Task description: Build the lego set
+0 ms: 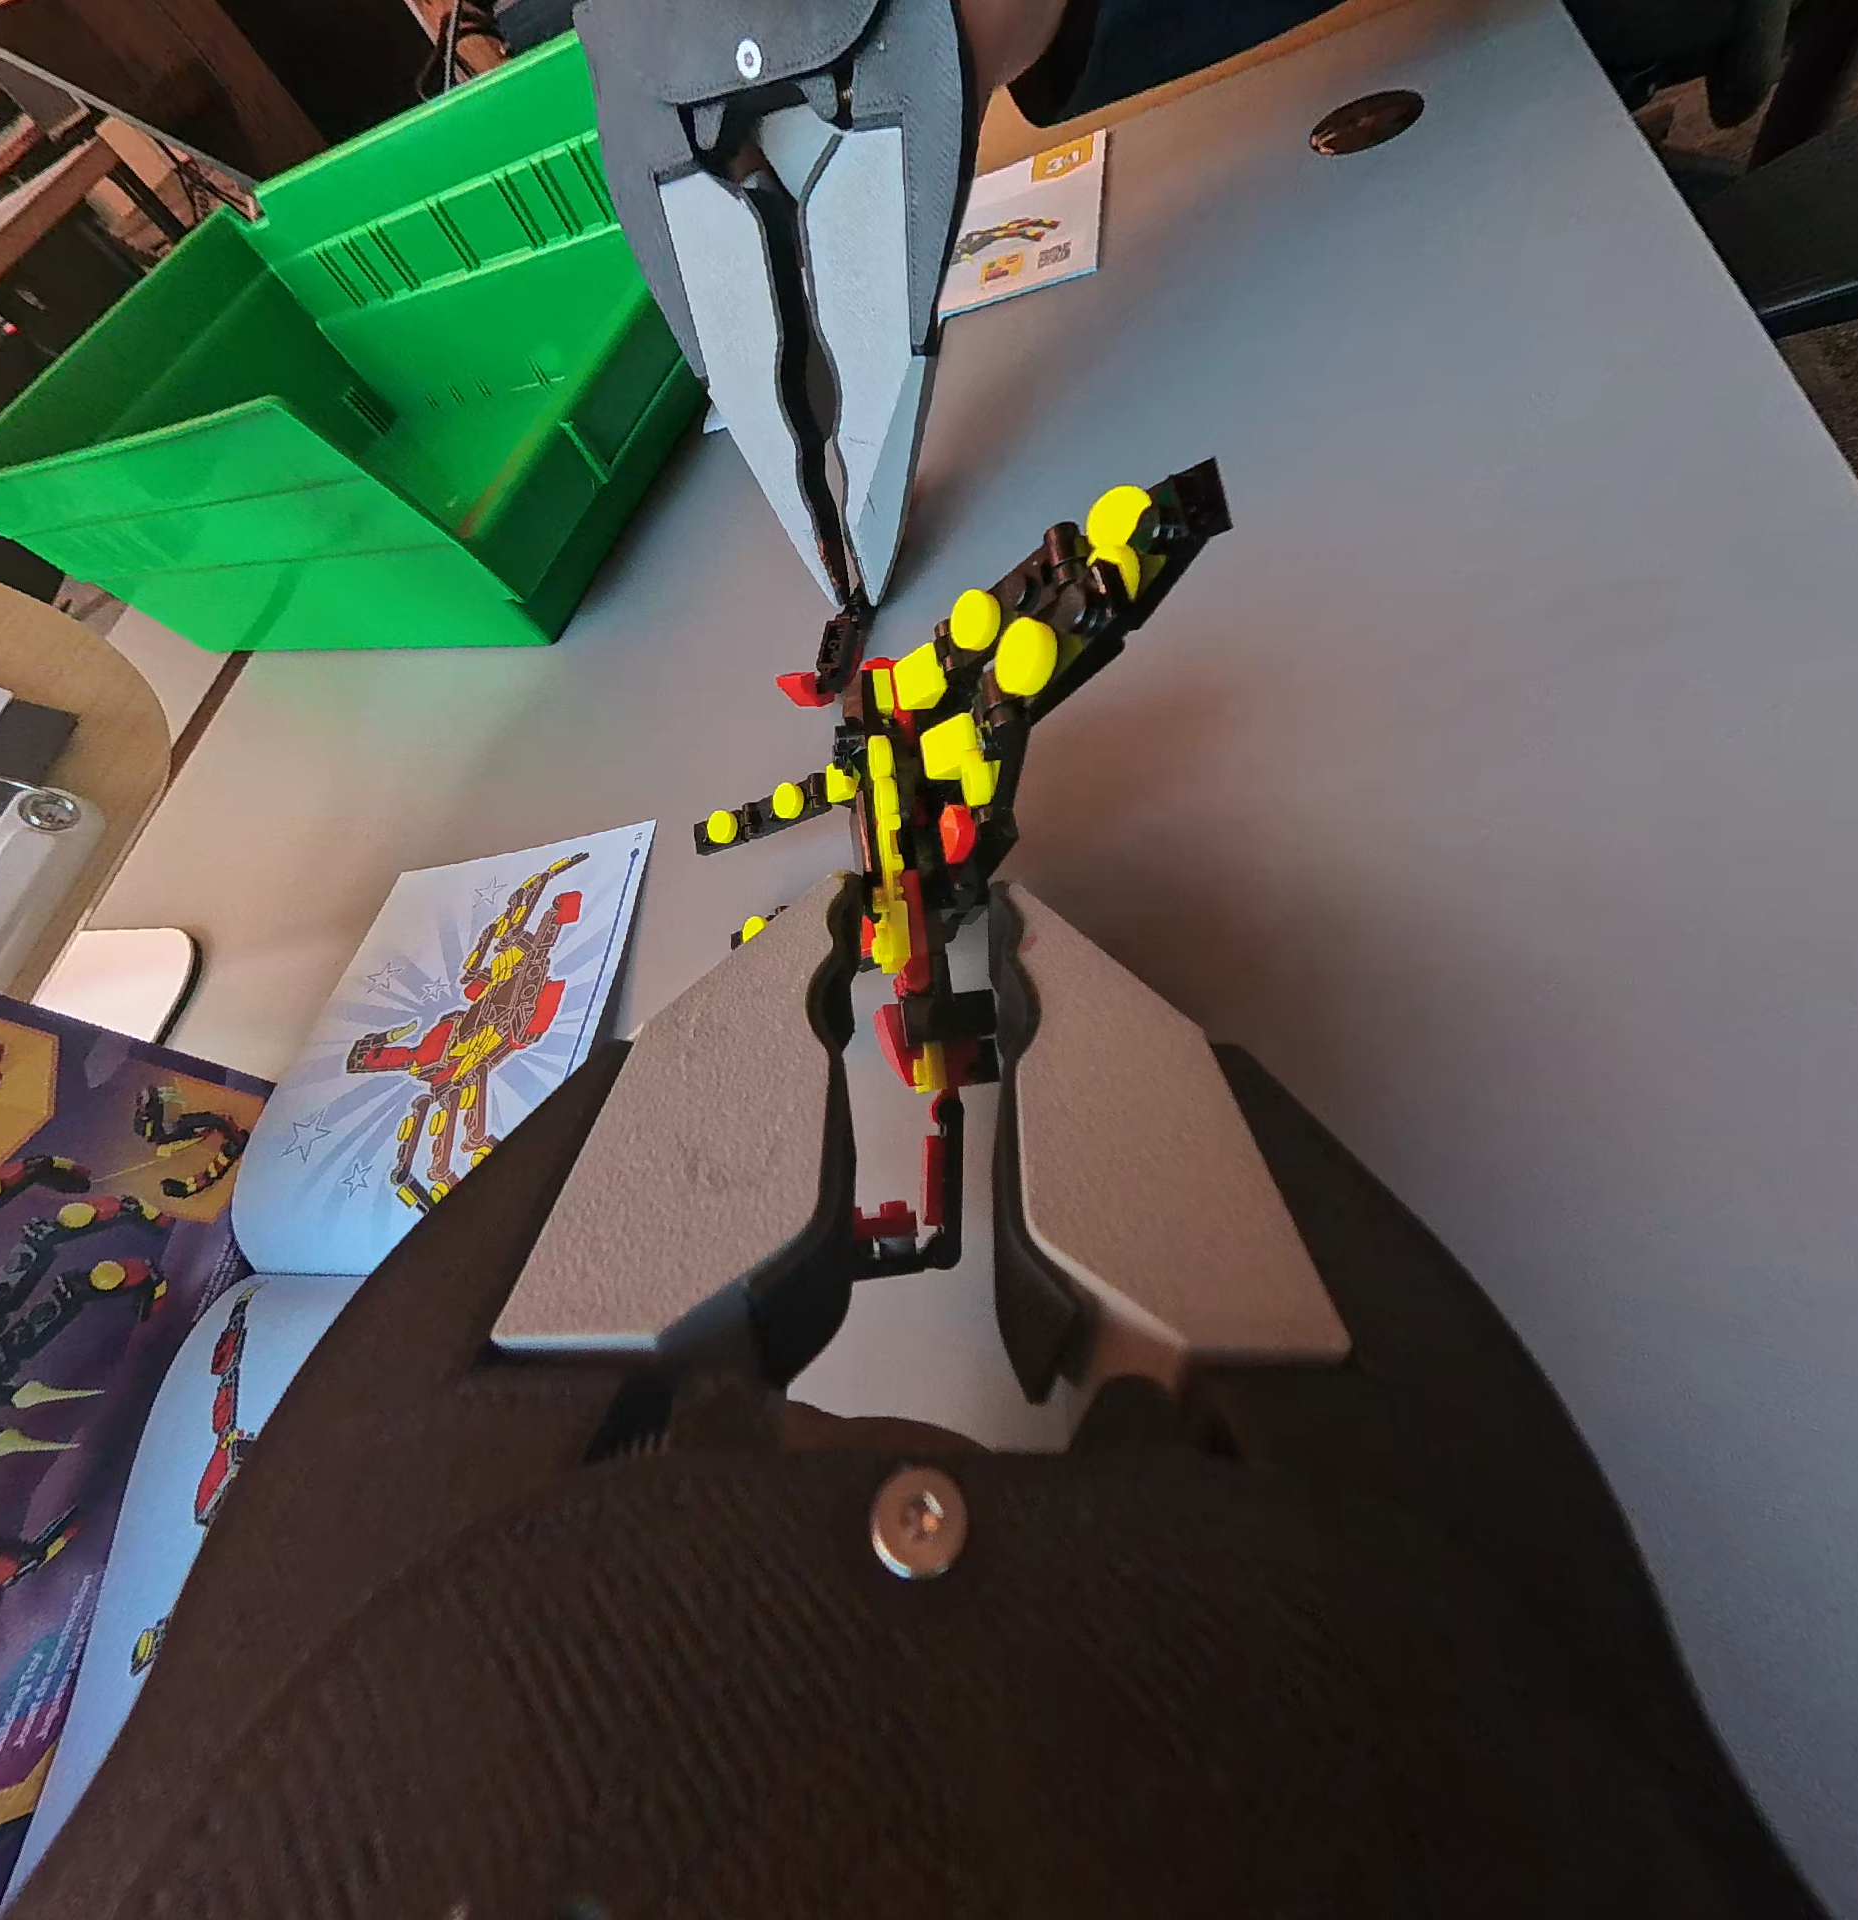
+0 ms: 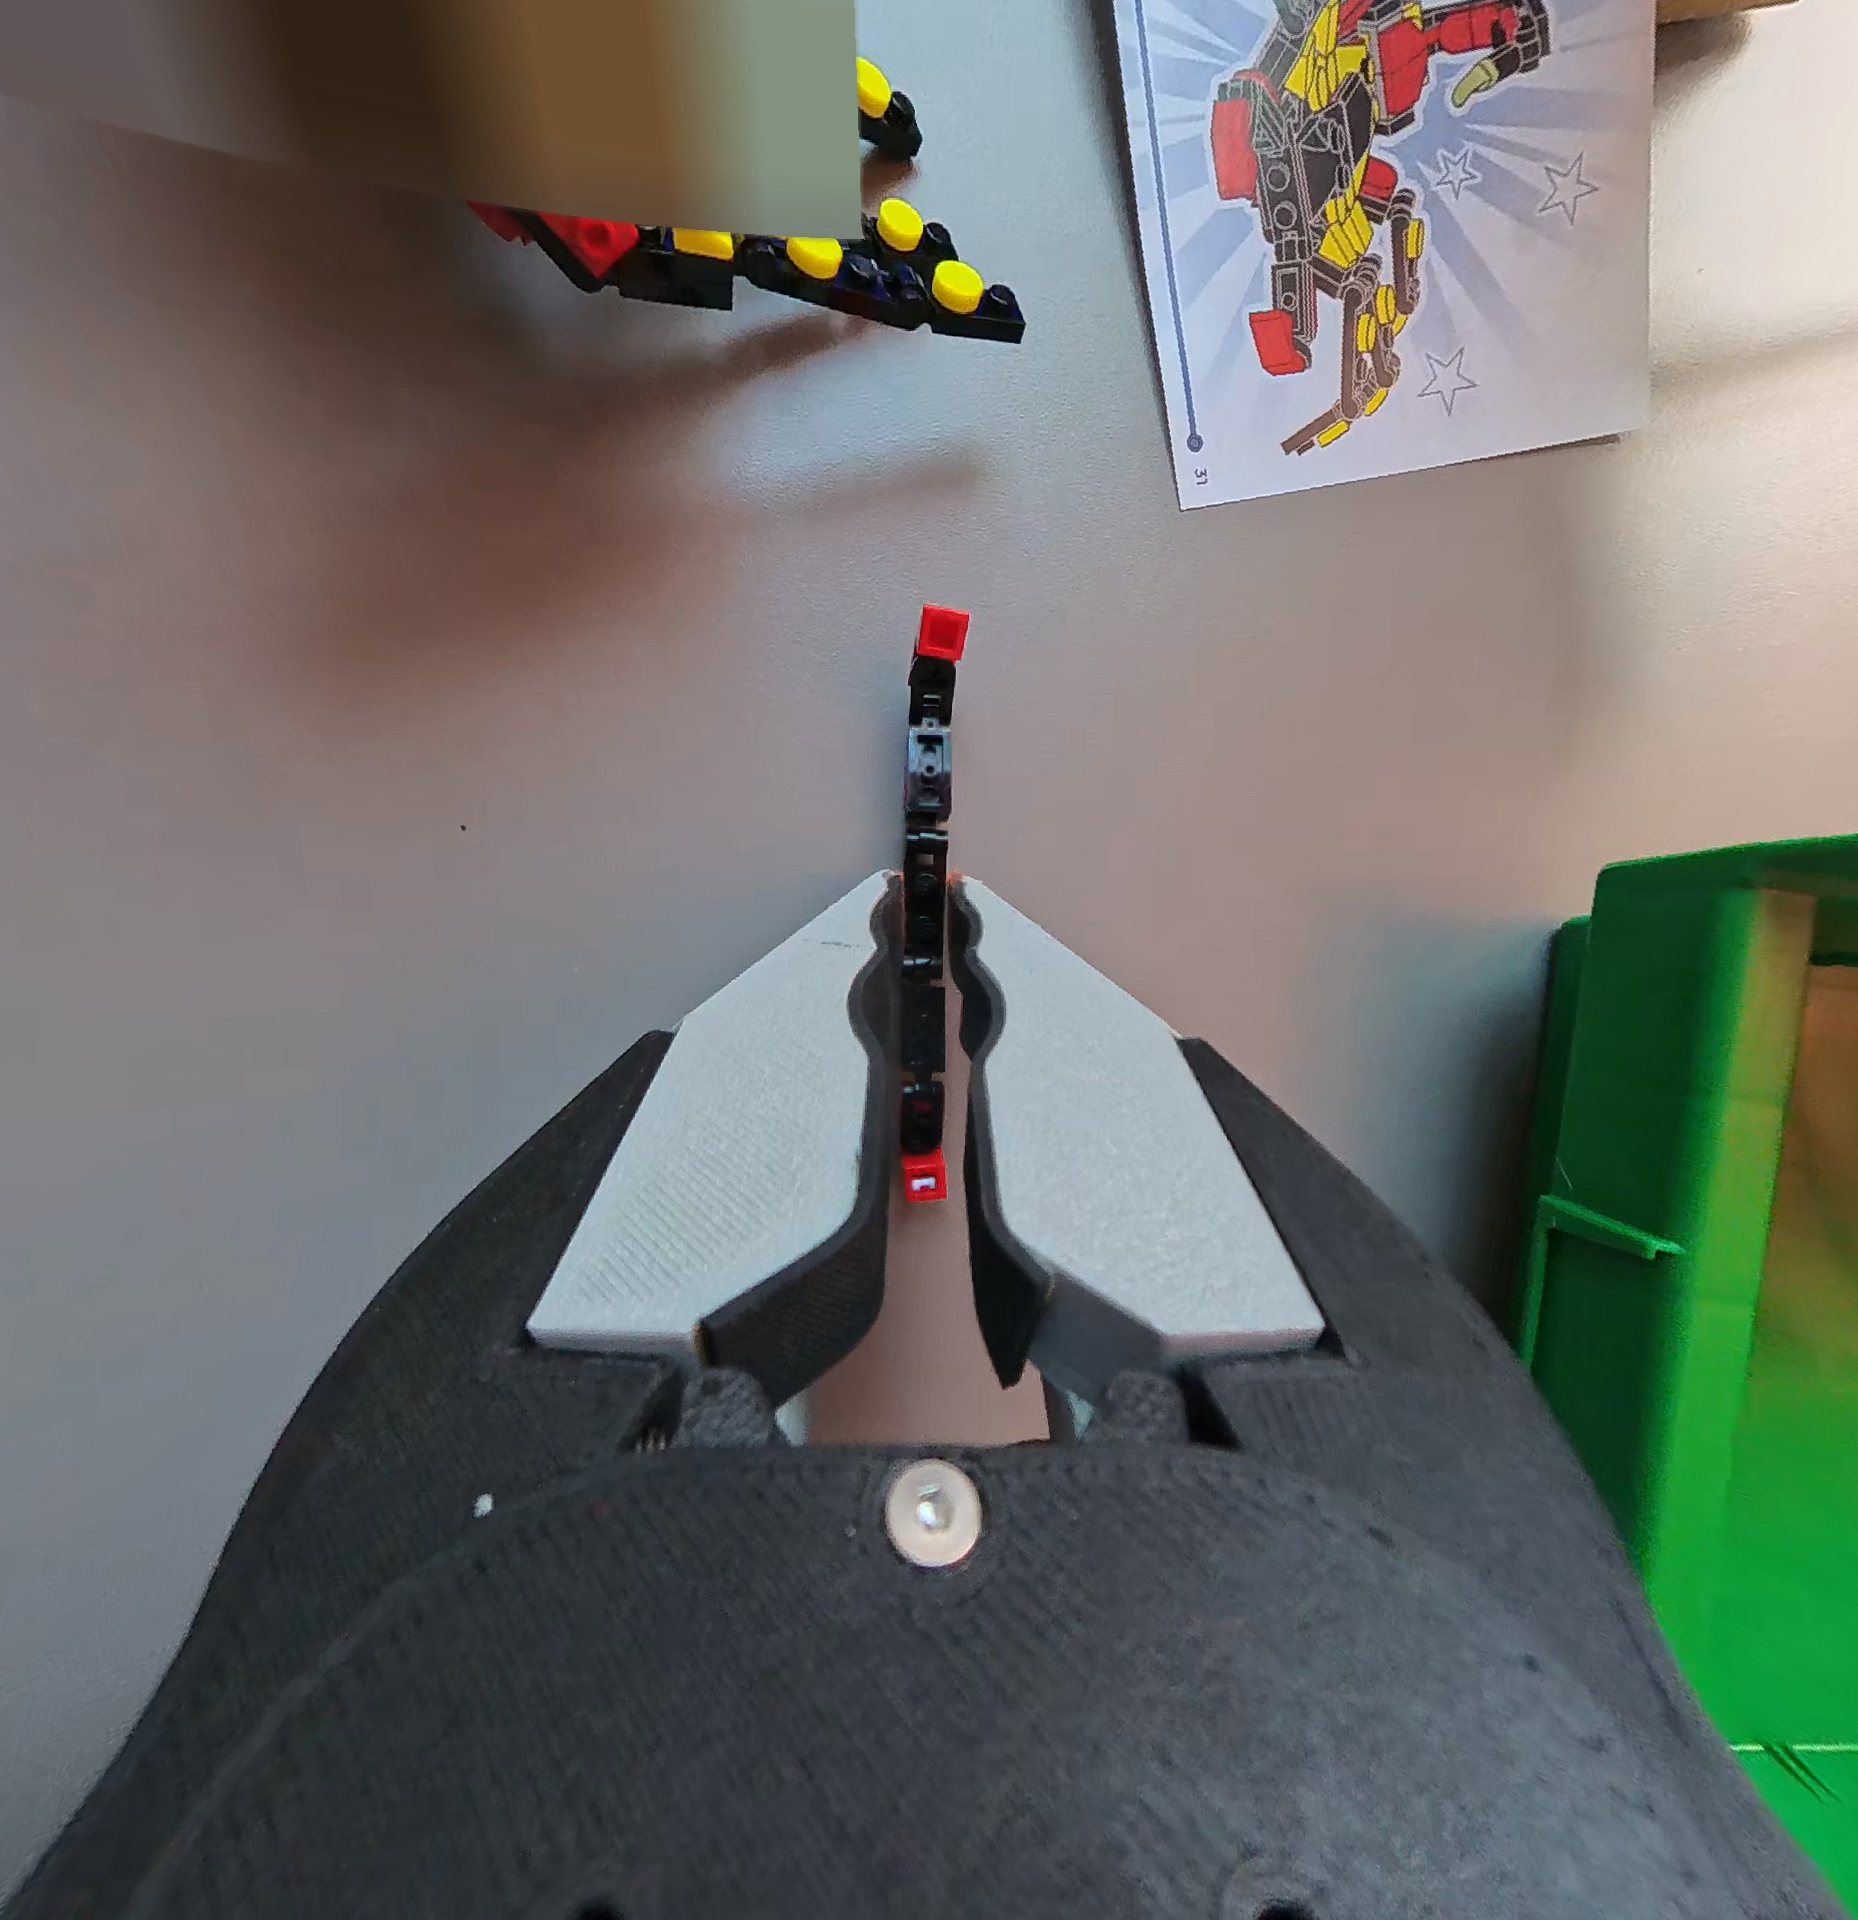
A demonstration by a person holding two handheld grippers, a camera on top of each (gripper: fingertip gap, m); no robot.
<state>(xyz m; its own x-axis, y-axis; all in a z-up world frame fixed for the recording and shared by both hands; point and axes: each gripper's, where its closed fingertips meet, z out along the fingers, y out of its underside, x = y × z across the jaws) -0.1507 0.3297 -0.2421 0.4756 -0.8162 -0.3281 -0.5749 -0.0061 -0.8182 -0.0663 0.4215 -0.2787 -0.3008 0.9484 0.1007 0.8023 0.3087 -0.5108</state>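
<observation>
My left gripper (image 1: 920,899) is shut on the black, yellow and red lego model (image 1: 946,748) and holds it upright above the grey table (image 1: 1424,727). My right gripper (image 2: 925,881) is shut on a thin black segmented lego limb (image 2: 927,790) with red end pieces. In the left wrist view the right gripper (image 1: 852,601) comes down from the top, and the limb's tip (image 1: 826,665) is just left of the model's upper body. The model's legs (image 2: 852,270) show at the top of the right wrist view.
A green plastic bin (image 1: 312,416) stands at the left of the table and also shows in the right wrist view (image 2: 1714,1247). An open instruction booklet (image 1: 468,1039) lies at the front left. A small instruction leaflet (image 1: 1029,229) lies at the back. The left gripper's tips are roughly 15 cm from the right gripper's.
</observation>
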